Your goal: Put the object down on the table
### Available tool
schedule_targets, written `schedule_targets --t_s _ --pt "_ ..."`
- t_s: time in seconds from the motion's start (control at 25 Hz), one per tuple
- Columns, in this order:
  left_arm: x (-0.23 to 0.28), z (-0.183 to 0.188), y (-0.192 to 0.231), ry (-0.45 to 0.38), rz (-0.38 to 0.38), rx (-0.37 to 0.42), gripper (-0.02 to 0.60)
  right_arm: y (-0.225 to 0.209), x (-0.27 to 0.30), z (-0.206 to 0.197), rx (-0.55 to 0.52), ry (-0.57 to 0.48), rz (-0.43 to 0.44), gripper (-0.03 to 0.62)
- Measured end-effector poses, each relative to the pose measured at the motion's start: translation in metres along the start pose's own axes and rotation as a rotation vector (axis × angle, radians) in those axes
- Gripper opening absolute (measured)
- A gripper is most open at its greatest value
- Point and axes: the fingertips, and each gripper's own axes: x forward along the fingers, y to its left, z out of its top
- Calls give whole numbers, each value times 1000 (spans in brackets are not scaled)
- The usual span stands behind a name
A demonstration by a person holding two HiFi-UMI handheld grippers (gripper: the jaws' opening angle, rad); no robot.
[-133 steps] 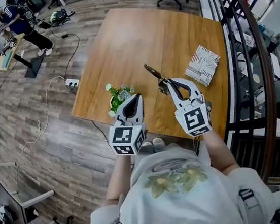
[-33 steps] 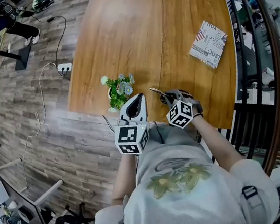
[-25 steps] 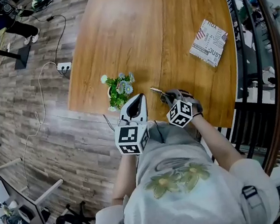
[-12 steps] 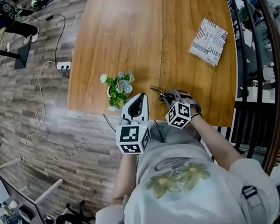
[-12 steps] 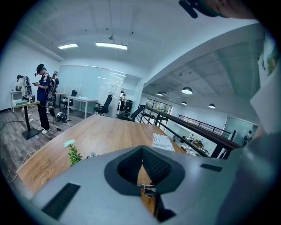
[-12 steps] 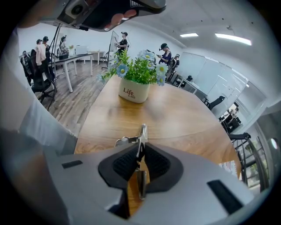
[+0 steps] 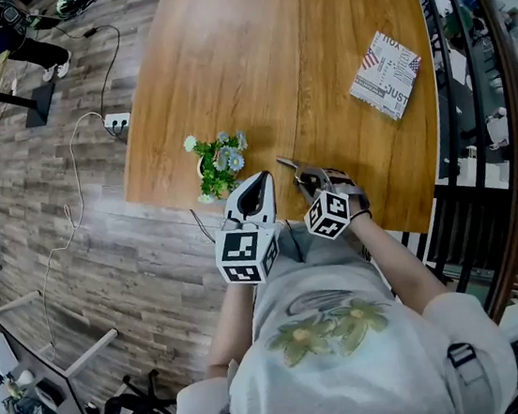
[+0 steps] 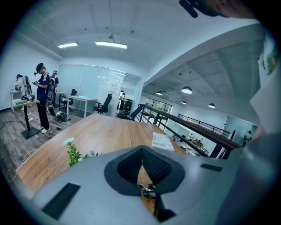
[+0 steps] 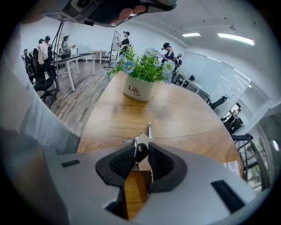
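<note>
Now your right hand-held gripper (image 7: 311, 185) is released; its jaws have just been opening, and the metal object (image 9: 141, 141) sits between them, apparently unpinched, on the desk (image 7: 249, 60) near its front edge; placement looks nearly complete; your left hand-held gripper (image 7: 252, 193) is clenched, empty

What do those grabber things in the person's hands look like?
The left gripper and right gripper are light grey shells with black ribbed pads inside. Each carries a white cube with black square markers. The shirt is pale, short-sleeved.
</note>
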Motion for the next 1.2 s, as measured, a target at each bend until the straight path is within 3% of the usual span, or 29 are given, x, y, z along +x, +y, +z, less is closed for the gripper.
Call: schedule_targets --t_s 0.8,1.2 --pt "-4 -6 -1 4 -5 2 14 17 6 -3 4 22 55 173" --pt "-6 -3 -2 5 -13 18 14 6 -19 14 259 -56 106 181"
